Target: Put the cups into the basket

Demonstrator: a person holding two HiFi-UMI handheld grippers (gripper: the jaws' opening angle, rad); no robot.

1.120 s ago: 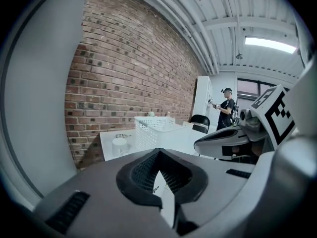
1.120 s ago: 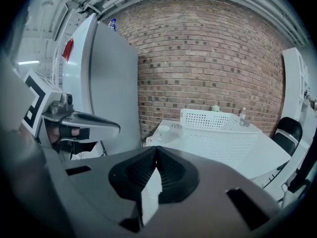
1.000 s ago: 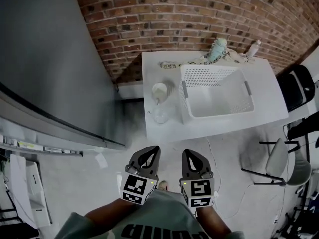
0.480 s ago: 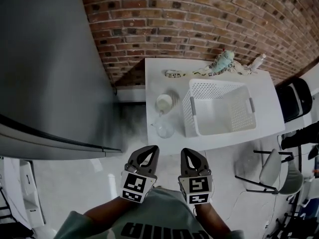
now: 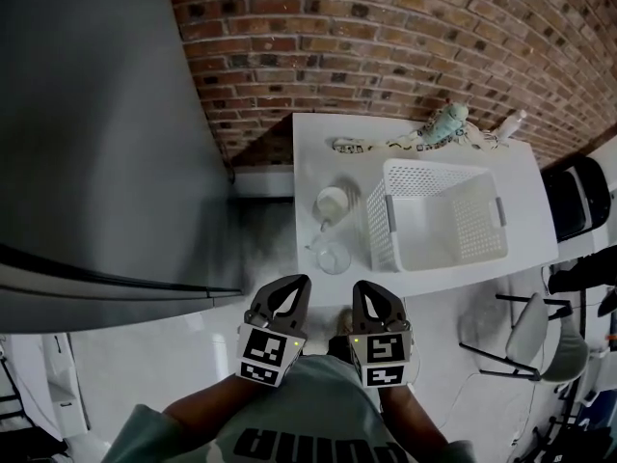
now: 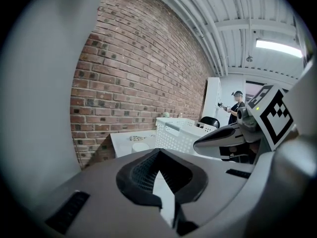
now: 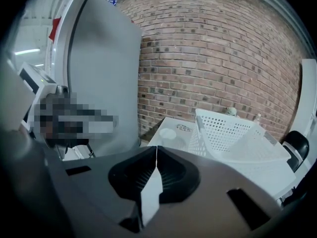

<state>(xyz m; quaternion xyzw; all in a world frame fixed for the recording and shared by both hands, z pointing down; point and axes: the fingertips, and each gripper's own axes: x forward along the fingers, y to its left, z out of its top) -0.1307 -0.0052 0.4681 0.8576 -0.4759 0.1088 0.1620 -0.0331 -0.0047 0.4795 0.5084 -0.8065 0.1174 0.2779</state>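
As I judge it, the likeliest slip is a knock rather than a missed grasp. The clear glass cup (image 5: pixel 331 256) stands near the front edge of the white worktop (image 5: pixel 313 152), on the side nearest the person. Its see-through wall is faint against the white surface. A claw that arrives pressed together, or a little off line, could push it over or off that edge. The white cup (image 5: pixel 333 202) stands just behind it and just beside the left wall of the white perforated basket (image 5: pixel 379 222). A wide approach there could bump the basket or tip one cup into the other. Both cups are upright on the worktop, outside the basket, and the basket looks empty, so no part of the task is done.

The left claw (image 5: pixel 295 289) and the right claw (image 5: pixel 363 295) are held side by side, low in front of the person's chest, with the marker cubes upward. Their tips point forward and somewhat down toward the worktop's near edge. They appear short of that edge and touch nothing. In the left gripper view the jaws meet in a thin seam with nothing between them. The right gripper view shows the same: jaws pressed together and empty. Each claw would have to spread before it reaches a cup. The cups lie ahead, roughly between the two claws.
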